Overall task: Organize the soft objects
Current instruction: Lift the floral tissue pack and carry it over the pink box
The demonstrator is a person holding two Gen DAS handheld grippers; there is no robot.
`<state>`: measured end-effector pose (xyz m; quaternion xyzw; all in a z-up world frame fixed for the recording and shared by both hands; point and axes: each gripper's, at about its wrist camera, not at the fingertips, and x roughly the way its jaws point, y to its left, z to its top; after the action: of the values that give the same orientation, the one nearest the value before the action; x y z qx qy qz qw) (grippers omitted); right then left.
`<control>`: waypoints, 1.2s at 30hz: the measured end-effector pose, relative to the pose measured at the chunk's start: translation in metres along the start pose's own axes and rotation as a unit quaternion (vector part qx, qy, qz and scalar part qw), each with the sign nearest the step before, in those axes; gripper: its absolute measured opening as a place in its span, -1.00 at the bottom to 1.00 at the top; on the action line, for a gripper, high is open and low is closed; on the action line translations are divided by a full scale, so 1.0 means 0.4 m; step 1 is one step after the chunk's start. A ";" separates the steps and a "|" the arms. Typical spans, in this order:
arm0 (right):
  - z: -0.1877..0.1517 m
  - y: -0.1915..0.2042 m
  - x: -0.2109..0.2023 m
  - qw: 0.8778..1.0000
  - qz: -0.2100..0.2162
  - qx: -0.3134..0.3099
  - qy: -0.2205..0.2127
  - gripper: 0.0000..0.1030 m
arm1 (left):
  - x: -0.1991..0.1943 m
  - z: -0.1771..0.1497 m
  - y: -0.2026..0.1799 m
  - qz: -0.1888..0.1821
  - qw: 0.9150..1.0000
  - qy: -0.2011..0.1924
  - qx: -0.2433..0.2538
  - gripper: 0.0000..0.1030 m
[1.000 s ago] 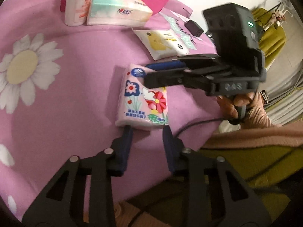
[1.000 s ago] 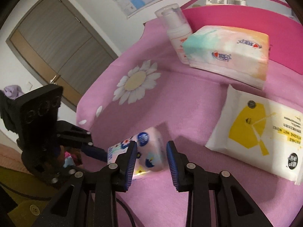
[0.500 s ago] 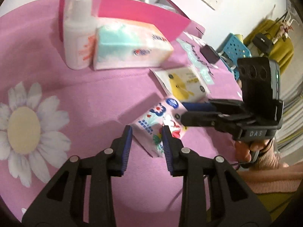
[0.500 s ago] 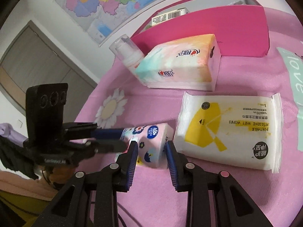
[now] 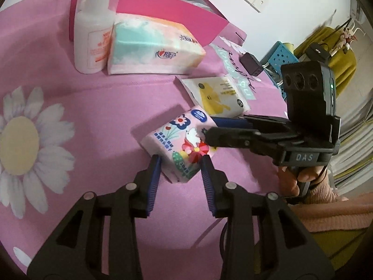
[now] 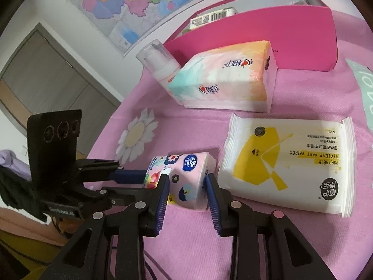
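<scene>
A small pink flower-printed tissue pack [image 5: 180, 145] was pinched at opposite ends by the left gripper [image 5: 179, 163] and right gripper [image 6: 186, 179], both sets of fingers just eased slightly wider. It was tilted on the pink daisy-print cloth [image 5: 93, 107], beside a white-and-yellow wet-wipes packet [image 6: 286, 163].

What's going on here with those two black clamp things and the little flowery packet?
A person is tidying soft items on a pink cloth. Each hand holds a gripper, and both, the left gripper and the right gripper, are closed on the same small floral tissue pack from different sides; both have just eased open slightly. A wet wipes packet, a larger tissue pack and a pump bottle sit nearby, in front of a pink box.
</scene>
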<state>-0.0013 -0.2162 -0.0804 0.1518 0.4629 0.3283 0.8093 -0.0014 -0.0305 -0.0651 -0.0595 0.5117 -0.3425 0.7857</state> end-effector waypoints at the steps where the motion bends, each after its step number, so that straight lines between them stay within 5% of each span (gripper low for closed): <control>1: 0.001 0.001 -0.001 1.000 0.002 0.003 -0.003 -0.35 | -0.001 0.003 0.001 0.000 1.000 0.001 -0.001 -0.29; 36: 0.098 0.083 -0.130 0.992 -0.038 -0.064 -0.100 -0.35 | -0.112 0.124 -0.090 0.049 0.992 -0.092 0.069 -0.28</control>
<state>0.0003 -0.2243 -0.0076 0.1142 0.3637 0.3091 0.8713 0.0126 -0.0438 0.0083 -0.0110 0.4148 -0.3313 0.8474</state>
